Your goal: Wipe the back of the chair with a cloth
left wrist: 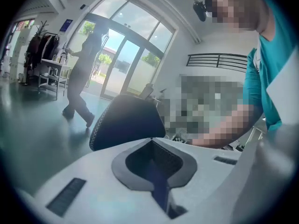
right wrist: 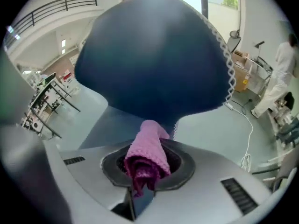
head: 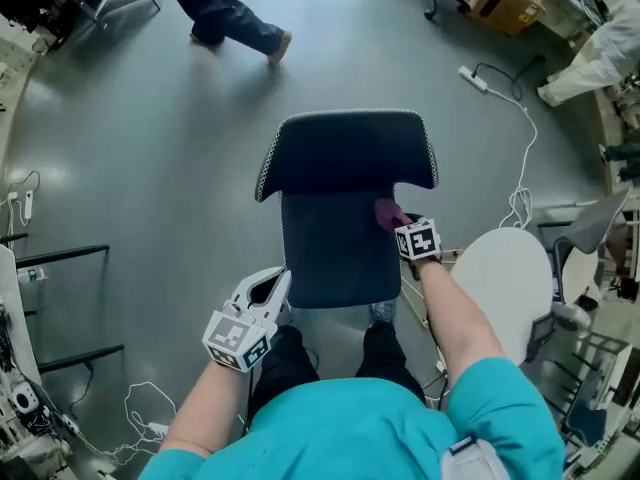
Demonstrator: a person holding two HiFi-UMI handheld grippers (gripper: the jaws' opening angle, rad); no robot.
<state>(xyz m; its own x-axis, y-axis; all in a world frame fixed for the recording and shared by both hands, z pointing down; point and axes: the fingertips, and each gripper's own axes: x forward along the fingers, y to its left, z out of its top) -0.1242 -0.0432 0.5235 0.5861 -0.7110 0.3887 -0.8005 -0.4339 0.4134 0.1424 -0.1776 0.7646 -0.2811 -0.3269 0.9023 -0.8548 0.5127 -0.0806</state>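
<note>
A dark blue office chair stands in front of me, its backrest (head: 340, 243) and headrest (head: 348, 153) seen from behind. My right gripper (head: 398, 224) is shut on a rolled pink cloth (right wrist: 147, 155), whose tip (head: 386, 212) presses against the right side of the backrest just under the headrest (right wrist: 154, 55). My left gripper (head: 268, 290) hangs low at the backrest's lower left corner, jaws shut with nothing between them; in its own view the chair (left wrist: 127, 121) is ahead and my right forearm reaches in from the right.
A person (head: 235, 16) walks across the grey floor beyond the chair. A white round seat (head: 505, 283) stands close on my right. Cables (head: 518, 128) trail over the floor at right, and black racks (head: 60, 308) line the left side.
</note>
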